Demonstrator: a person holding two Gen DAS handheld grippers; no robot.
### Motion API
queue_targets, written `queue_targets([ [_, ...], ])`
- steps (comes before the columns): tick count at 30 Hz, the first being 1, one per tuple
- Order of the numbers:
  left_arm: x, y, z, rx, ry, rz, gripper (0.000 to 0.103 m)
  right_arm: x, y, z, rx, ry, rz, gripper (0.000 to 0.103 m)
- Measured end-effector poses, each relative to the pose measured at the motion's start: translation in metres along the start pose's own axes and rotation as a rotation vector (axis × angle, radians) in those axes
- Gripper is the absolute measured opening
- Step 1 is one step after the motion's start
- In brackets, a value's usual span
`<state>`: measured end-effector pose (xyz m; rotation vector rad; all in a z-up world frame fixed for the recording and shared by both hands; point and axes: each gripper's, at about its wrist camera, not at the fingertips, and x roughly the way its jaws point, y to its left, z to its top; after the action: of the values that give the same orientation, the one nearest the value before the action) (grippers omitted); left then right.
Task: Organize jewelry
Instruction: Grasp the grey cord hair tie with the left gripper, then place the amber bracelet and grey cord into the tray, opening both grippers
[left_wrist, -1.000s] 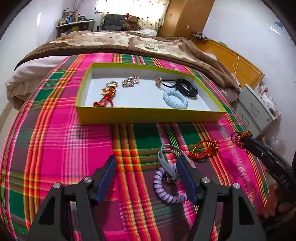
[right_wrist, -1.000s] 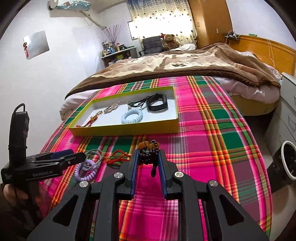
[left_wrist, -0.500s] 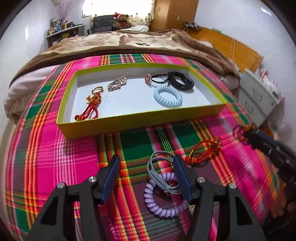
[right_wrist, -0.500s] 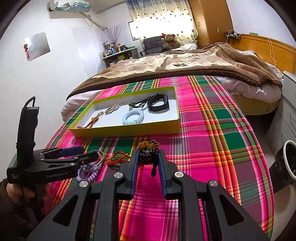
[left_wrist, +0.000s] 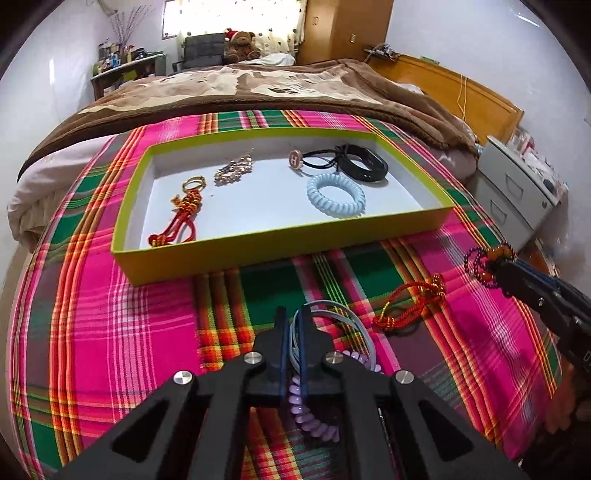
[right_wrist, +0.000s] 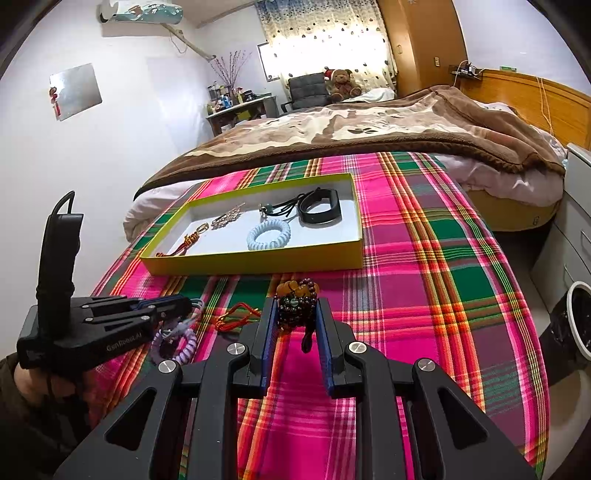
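A yellow-green tray (left_wrist: 280, 247) (right_wrist: 258, 260) lies on the plaid cloth and holds a red knot charm (left_wrist: 181, 218), a gold piece (left_wrist: 232, 170), a black band (left_wrist: 364, 166) and a pale blue coil tie (left_wrist: 335, 195). My left gripper (left_wrist: 293, 321) (right_wrist: 181, 306) is shut on the grey-blue hair ties (left_wrist: 332, 314) joined to a purple coil tie (left_wrist: 314, 417), low over the cloth. My right gripper (right_wrist: 295, 314) (left_wrist: 498, 264) is shut on a dark bead bracelet (right_wrist: 297, 302) with amber beads, held above the cloth. A red cord charm (left_wrist: 410, 302) (right_wrist: 236, 317) lies between them.
A brown blanket (left_wrist: 258, 88) covers the bed behind the tray. A grey drawer unit (left_wrist: 517, 184) stands to the right of the bed, with a wooden headboard (left_wrist: 461, 92) behind. A white bin (right_wrist: 580, 317) sits on the floor at right.
My left gripper has closed from wide open onto the grey-blue hair ties. My right gripper has kept its hold on the bead bracelet, almost still.
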<state>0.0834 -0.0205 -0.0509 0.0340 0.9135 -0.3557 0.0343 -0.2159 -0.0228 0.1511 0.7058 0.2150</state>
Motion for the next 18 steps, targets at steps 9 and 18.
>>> queue_targets([
  [9, -0.012, 0.003, 0.003, -0.014, -0.046, -0.009, 0.004, -0.001, 0.003, 0.002, -0.005, -0.013, 0.000, 0.021],
  [18, -0.035, 0.014, 0.017, -0.033, -0.113, -0.011, 0.004, -0.004, 0.009, 0.017, -0.025, -0.042, 0.008, 0.021],
])
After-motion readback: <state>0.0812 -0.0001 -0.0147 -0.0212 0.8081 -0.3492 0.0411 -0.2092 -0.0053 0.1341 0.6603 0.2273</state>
